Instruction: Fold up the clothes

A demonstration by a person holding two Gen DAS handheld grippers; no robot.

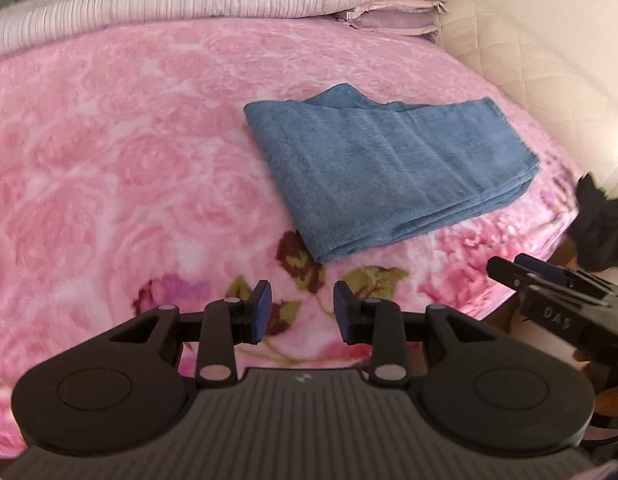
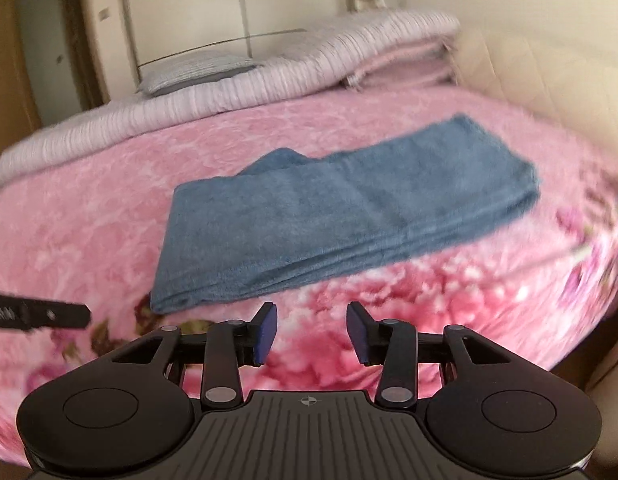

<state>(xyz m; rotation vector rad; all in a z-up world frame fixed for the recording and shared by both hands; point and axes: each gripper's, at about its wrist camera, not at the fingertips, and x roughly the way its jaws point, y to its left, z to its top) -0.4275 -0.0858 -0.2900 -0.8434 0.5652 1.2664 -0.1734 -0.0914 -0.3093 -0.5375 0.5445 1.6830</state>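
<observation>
A blue towel (image 1: 385,168) (image 2: 341,216) lies folded into a long rectangle on the pink flowered blanket (image 1: 121,152) (image 2: 89,216), with a rumpled hump at its far edge. My left gripper (image 1: 303,312) hovers over the blanket short of the towel's near corner, open, nothing between its blue pads. My right gripper (image 2: 312,334) also hangs in front of the towel's near long edge, open and empty. In the left wrist view the right gripper (image 1: 509,270) shows at the right edge. The left gripper's finger (image 2: 57,315) pokes in at the left of the right wrist view.
A pale ribbed quilt (image 1: 213,0) (image 2: 245,84) and a pillow (image 2: 197,70) are piled along the far side of the bed. A cream quilted headboard (image 1: 521,64) stands at the right. A dark cloth (image 1: 597,224) sits at the bed's right edge. A wardrobe (image 2: 213,12) stands behind.
</observation>
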